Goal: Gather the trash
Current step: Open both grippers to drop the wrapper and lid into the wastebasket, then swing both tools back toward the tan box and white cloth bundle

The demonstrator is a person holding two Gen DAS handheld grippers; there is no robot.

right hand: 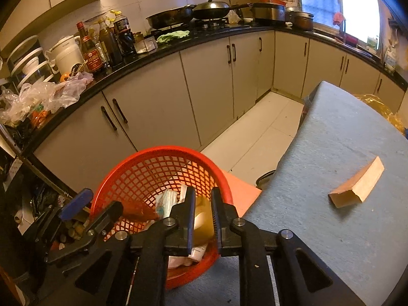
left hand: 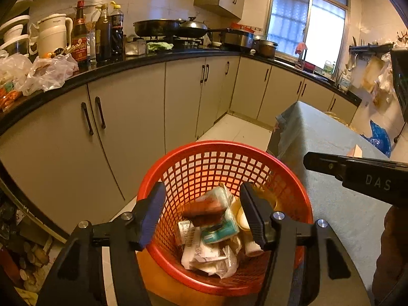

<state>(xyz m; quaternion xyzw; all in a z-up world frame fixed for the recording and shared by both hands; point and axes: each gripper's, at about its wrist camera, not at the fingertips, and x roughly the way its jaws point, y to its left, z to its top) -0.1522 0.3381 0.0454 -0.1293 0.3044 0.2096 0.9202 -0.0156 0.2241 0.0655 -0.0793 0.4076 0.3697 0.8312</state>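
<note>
Left tongs gape wide over the bin; right tongs narrow, empty, beside the desk edge

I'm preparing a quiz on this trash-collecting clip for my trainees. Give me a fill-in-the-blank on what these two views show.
1. The left gripper hangs with its jaws wide apart above the ____ mesh basket.
2. A brown item, motion-blurred, is inside the ____.
3. One small cardboard box lies on the table's ____ cloth.
4. Between the right gripper's fingers there is ____.

Missing words: red; basket; grey; nothing
</note>
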